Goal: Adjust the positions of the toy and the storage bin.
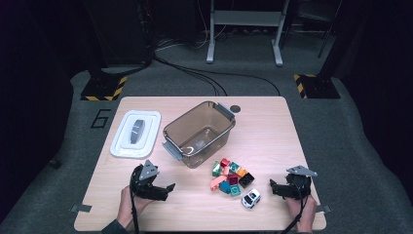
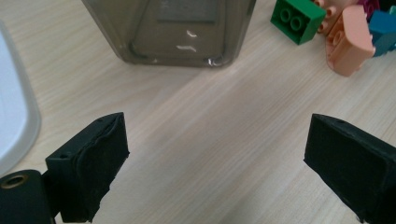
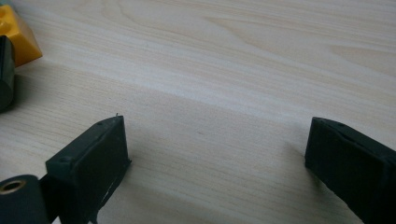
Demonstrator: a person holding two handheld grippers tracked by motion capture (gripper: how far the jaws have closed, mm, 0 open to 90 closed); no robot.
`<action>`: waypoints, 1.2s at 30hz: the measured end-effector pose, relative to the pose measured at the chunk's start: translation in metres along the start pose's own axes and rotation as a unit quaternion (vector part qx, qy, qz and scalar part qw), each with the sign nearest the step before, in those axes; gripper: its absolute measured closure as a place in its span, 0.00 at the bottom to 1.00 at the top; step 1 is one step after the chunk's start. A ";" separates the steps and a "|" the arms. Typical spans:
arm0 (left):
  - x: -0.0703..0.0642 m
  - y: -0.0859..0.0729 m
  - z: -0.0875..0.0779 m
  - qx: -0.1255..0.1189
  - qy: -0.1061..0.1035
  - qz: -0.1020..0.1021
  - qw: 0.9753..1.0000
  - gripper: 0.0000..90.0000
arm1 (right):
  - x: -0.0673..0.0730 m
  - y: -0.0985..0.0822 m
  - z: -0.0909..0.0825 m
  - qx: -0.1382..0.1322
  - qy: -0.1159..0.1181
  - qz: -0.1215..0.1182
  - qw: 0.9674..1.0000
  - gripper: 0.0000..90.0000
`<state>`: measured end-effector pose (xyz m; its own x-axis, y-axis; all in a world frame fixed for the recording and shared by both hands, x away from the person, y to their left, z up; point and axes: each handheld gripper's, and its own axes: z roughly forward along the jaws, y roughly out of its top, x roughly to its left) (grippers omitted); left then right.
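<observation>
Two grippers are resting low at the near edge of the surface, fingers spread wide and holding nothing: the left gripper [image 1: 163, 187] toward the near left corner, the right gripper [image 1: 275, 188] toward the near right. Between them a toy car [image 1: 251, 198] and a pile of bricks [image 1: 230, 176] are lying loose. Beyond, the smoky bin [image 1: 198, 133] is standing open, its white lid [image 1: 135, 133] lying toward the left edge. Reaching for an outlying piece first, fingers squarely astride it, should be avoiding scatter.

Both grippers hover low over the tabletop [image 1: 195, 214], fingers spread wide: left gripper [image 1: 165, 189] near its front-left, right gripper [image 1: 273, 187] front-right.
</observation>
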<state>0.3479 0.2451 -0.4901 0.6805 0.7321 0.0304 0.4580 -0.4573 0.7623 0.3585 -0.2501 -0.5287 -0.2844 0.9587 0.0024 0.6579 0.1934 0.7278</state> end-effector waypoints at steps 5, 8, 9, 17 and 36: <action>-0.006 -0.015 0.016 0.011 -0.003 -0.004 1.000 0.06 | 0.000 0.000 0.000 0.000 0.001 0.000 1.000 0.06; -0.007 -0.016 0.020 0.010 -0.005 -0.004 1.000 0.06 | 0.000 -0.001 -0.002 -0.004 0.003 0.001 1.000 0.08; -0.009 -0.017 0.021 0.012 -0.001 -0.002 1.000 0.06 | 0.000 -0.001 -0.002 -0.007 0.005 0.003 1.000 0.07; -0.011 -0.023 0.031 0.023 0.009 0.006 1.000 0.05 | 0.012 -0.009 -0.025 -0.024 0.063 0.031 0.997 0.05; -0.008 -0.023 0.036 0.033 -0.004 -0.010 0.999 0.03 | 0.090 -0.011 -0.041 -0.001 0.133 -0.061 0.989 0.00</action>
<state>0.3524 0.2317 -0.5307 0.6752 0.7376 0.0108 0.5075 -0.4751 0.7188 0.2965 -0.1742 -0.5084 -0.5359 0.8390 0.0944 0.6053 0.3039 0.7357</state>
